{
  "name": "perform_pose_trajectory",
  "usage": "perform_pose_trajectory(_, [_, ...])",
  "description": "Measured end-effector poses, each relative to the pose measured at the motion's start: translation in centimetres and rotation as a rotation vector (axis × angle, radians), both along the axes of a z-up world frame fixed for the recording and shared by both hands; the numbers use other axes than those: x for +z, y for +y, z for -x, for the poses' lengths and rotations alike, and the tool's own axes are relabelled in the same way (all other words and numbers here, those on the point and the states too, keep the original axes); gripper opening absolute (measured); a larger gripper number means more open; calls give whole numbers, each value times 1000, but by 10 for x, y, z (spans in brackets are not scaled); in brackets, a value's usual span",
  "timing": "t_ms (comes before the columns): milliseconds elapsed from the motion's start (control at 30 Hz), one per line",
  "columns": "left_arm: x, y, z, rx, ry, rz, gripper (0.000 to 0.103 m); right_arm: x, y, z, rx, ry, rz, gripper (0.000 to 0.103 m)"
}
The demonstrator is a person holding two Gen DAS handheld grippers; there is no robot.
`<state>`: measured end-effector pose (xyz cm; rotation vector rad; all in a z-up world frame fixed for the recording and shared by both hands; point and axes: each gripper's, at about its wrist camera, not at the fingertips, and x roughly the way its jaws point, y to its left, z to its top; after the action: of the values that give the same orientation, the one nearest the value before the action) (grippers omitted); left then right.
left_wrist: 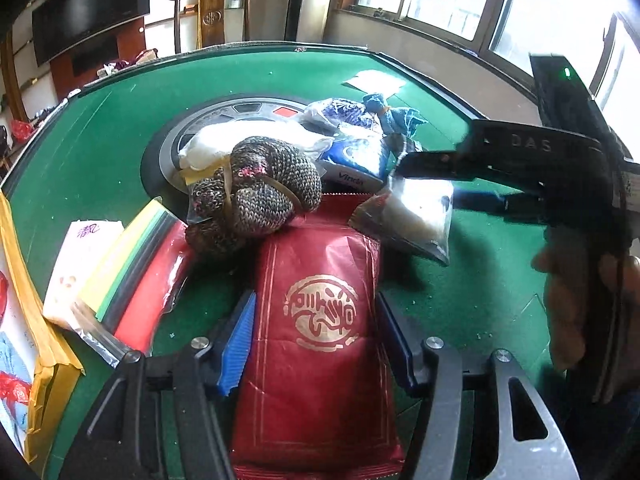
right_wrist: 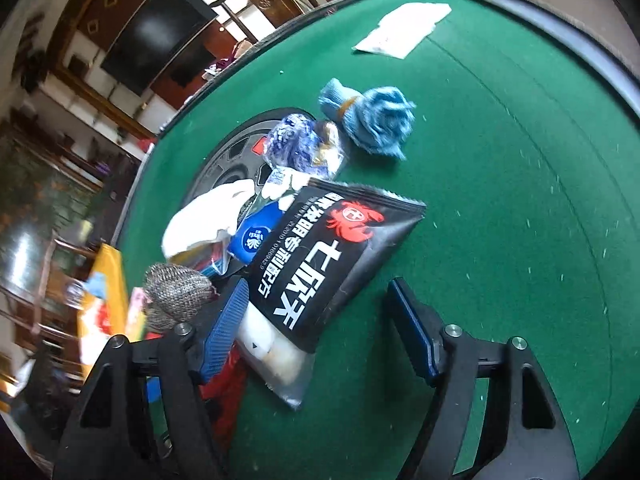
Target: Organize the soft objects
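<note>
My left gripper (left_wrist: 316, 344) has its blue pads on both sides of a red packet (left_wrist: 320, 320) with a gold seal, which lies on the green table; it looks gripped. A knitted grey-brown bundle (left_wrist: 256, 192) rests at the packet's far end. My right gripper (right_wrist: 316, 328) is open around the near end of a black packet with a red crab (right_wrist: 332, 256); the packet also shows in the left wrist view (left_wrist: 416, 212), with the right gripper (left_wrist: 436, 180) at it. A blue cloth bundle (right_wrist: 372, 120) lies beyond.
A white bag (left_wrist: 248, 136), a blue tissue pack (left_wrist: 356, 160) and a blue-white pouch (right_wrist: 296, 144) are piled on the table's round centre panel (left_wrist: 224, 116). Flat packs and a yellow envelope (left_wrist: 48, 344) lie at left. A white sheet (right_wrist: 404, 28) lies far off.
</note>
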<state>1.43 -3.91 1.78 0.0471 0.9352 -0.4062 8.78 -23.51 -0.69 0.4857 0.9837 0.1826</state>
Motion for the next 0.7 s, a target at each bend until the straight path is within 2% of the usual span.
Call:
perform_pose_trajectory(100, [-1,-3,0,7,-15,-18,62,5,19,-2,39,-36,120,73])
perform_pose_trajectory(200, [-8,-7,-5,10,-1,-34,69,4,30,-3,87,-50,122,73])
perform_pose_trajectory(300, [-12,-11,-6,10,-16,-67,71,-1,31,-3,112,-63,131,72])
perform_pose_trajectory(333, [-13,-11,-5,9,-22,-72,70,0,29,-1,122,-80,121,66])
perform_pose_trajectory(367, [-12,-10,-4,8,-23,-64,68,1,26,0,124,-85,123,55])
perform_pose_trajectory(433, [-11,-6,-4,3,-19,-37,62,6,16,3,105,-108,127,47])
perform_pose_trajectory(600, [-7,0,-2,-15,-8,35,59,21,-4,12,54,-168,100,47])
perform_pose_trajectory(700, [2,-1,1,-44,-38,81,58,27,-2,14,54,-198,112,47])
